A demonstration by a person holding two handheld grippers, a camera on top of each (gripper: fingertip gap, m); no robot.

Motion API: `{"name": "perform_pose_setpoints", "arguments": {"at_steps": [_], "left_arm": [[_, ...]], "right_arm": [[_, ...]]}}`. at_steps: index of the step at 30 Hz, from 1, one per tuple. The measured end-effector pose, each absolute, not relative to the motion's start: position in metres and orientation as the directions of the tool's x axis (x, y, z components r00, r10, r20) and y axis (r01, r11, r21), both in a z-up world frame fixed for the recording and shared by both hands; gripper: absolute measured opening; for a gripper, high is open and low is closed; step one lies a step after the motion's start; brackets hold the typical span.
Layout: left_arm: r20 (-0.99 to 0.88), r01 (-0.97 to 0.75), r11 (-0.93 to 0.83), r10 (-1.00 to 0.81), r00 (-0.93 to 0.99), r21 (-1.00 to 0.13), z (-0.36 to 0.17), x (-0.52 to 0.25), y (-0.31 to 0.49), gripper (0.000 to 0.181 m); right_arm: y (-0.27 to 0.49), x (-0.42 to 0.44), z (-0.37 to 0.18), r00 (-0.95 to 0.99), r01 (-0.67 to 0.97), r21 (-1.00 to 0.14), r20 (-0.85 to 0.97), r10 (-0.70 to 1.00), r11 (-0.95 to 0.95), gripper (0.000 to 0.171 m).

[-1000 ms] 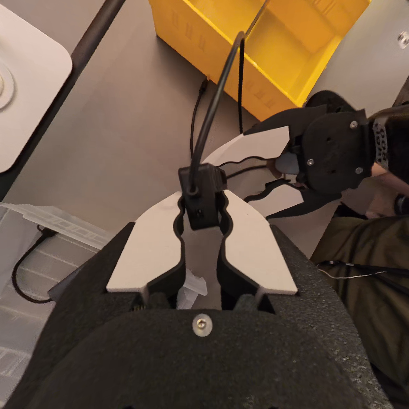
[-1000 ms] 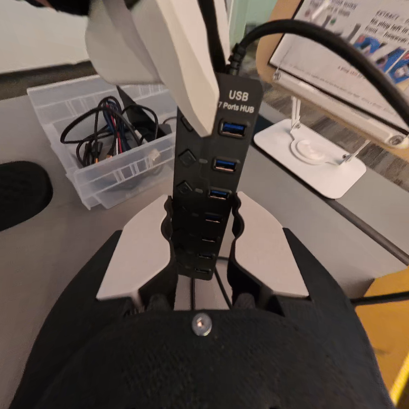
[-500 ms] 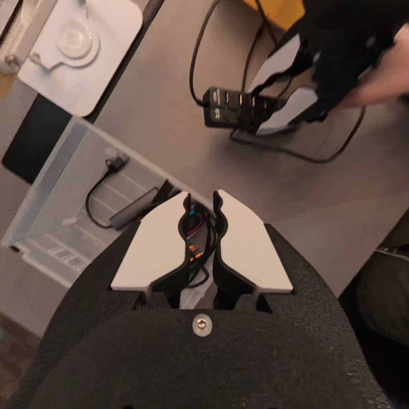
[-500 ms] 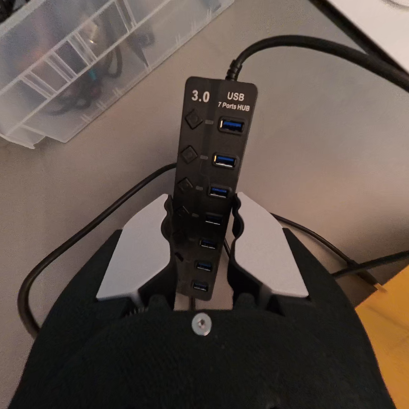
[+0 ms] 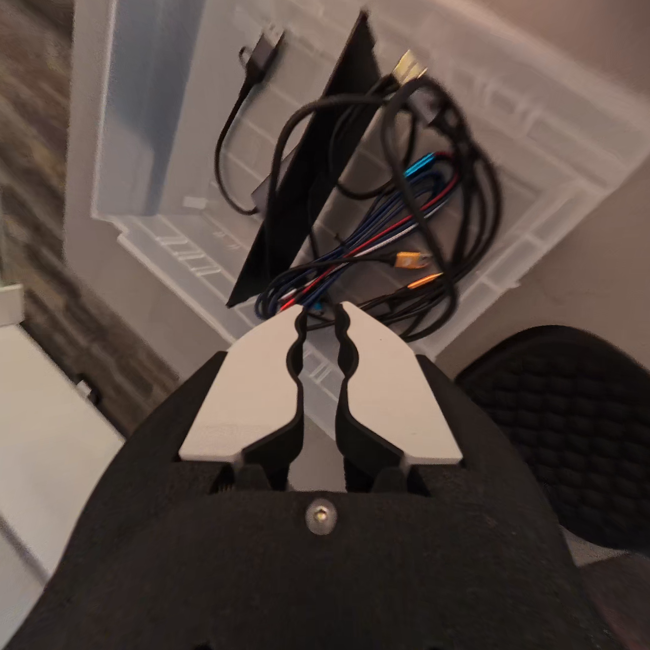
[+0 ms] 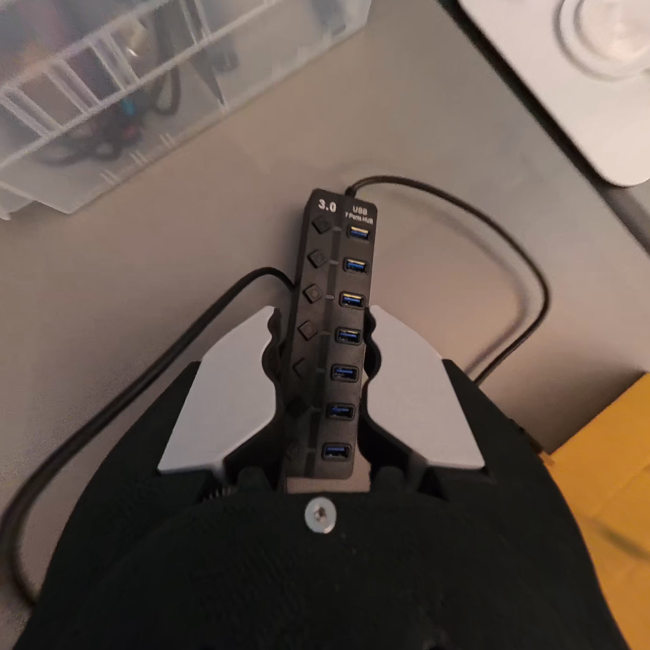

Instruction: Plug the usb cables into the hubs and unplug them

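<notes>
My right gripper (image 6: 323, 309) is shut on a long black USB hub (image 6: 337, 263) with a row of blue ports. All ports are empty. The hub points away from me, with its far end low over the grey table (image 6: 176, 228). Its black cable (image 6: 510, 246) loops on the table to the right. My left gripper (image 5: 322, 306) is slightly open and empty, above a tangle of black, blue and red USB cables (image 5: 387, 228) in a clear plastic bin (image 5: 527, 225). An orange-tipped plug (image 5: 409, 261) lies in the tangle.
A black divider panel (image 5: 309, 176) splits the bin. Its other half holds a small grey hub with a short cable (image 5: 262, 56). A black textured pad (image 5: 562, 422) lies to the right. The clear bin (image 6: 105, 88), a white stand base (image 6: 562, 70) and a yellow bin (image 6: 598, 492) surround the hub. Across from one pair of fingers to the other is roughly 30 cm. To reach the orange-tipped plug (image 5: 409, 261) in a straight line is about 10 cm for my left fingers, about 25 cm for my right.
My left gripper let go of the black hub's far end and swung away to above the cable bin. My right gripper brought the hub down toward the table.
</notes>
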State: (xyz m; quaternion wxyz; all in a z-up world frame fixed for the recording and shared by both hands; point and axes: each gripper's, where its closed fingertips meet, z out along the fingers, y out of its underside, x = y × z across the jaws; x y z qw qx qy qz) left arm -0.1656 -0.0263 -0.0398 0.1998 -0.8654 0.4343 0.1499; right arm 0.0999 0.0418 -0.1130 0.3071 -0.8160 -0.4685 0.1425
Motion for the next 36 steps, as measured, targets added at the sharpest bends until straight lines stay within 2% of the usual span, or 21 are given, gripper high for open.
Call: {"name": "perform_pose_setpoints", "arguments": {"at_steps": [6,10,12,14,22,27,36], "left_arm": [[-0.531,-0.851,-0.520,-0.701,0.475,-0.074,-0.062,-0.192,-0.010,0.020],[-0.573,-0.915,-0.402,-0.743,0.346,-0.031,-0.071,-0.191,0.005,0.020],[-0.588,-0.942,-0.334,-0.758,0.282,-0.021,-0.075,-0.189,0.011,0.014],[-0.572,-0.964,-0.265,-0.792,0.216,0.002,-0.080,-0.188,0.013,0.011],[-0.506,-0.975,-0.069,-0.861,-0.049,0.211,-0.095,-0.193,0.017,0.019],[-0.423,-0.951,-0.018,-0.898,-0.121,0.309,-0.103,-0.200,0.019,0.019],[-0.322,-0.927,-0.025,-0.941,-0.104,0.373,-0.108,-0.202,0.019,0.008]], "right_arm": [[0.030,0.097,-0.073,0.473,0.637,-0.710,0.053,0.879,-0.300,0.044],[0.028,0.098,-0.069,0.450,0.620,-0.724,0.013,0.893,-0.302,0.044],[0.026,0.098,-0.068,0.432,0.611,-0.729,-0.019,0.902,-0.308,0.044],[0.025,0.098,-0.067,0.421,0.600,-0.734,-0.047,0.906,-0.317,0.044],[0.026,0.099,-0.063,0.388,0.575,-0.750,-0.102,0.916,-0.327,0.044],[0.027,0.100,-0.065,0.378,0.571,-0.748,-0.124,0.917,-0.337,0.044],[0.027,0.101,-0.075,0.364,0.588,-0.728,-0.150,0.920,-0.351,0.041]]}}
